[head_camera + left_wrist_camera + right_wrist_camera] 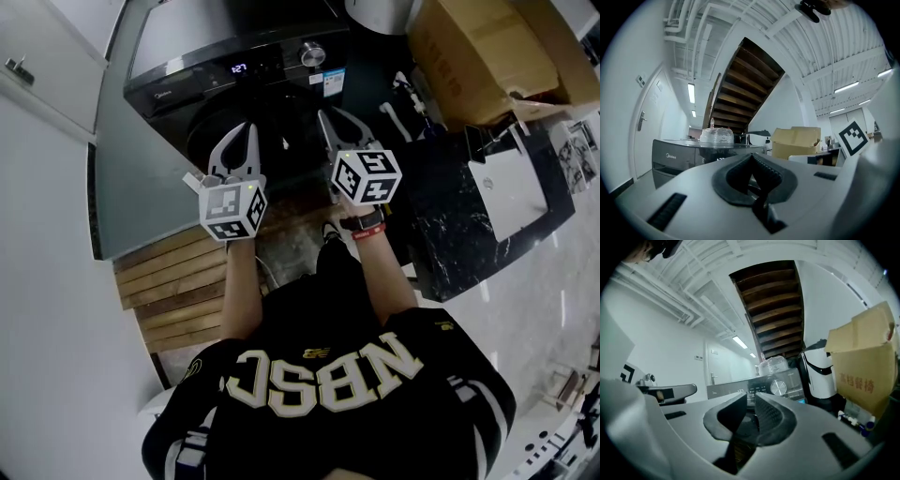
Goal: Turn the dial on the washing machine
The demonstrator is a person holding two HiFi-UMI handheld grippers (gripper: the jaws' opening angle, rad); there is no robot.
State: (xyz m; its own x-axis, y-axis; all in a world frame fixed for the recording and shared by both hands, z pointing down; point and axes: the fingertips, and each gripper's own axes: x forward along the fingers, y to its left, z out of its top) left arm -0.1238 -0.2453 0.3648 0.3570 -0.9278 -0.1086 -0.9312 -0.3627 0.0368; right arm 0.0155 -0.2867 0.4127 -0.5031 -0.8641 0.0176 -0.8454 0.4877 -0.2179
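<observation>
The dark washing machine (234, 66) stands ahead of me, its silver dial (312, 53) on the control panel to the right of a lit display (239, 68). Both grippers hang in the air in front of the machine, apart from it. My left gripper (247, 128) is shut with nothing in it; its pads meet at the tips (751, 157). My right gripper (336, 114) points toward the panel below the dial, and its jaws stand a narrow gap apart with nothing between them (751, 399). In the right gripper view the dial (778, 387) shows just above the right jaw.
A large cardboard box (478, 56) sits to the right of the machine, above a black marbled counter (469, 206). A white appliance (820, 371) stands between machine and box. Wooden slats (178, 281) lie at the lower left. A plastic-wrapped bundle (716, 135) rests on the machine's top.
</observation>
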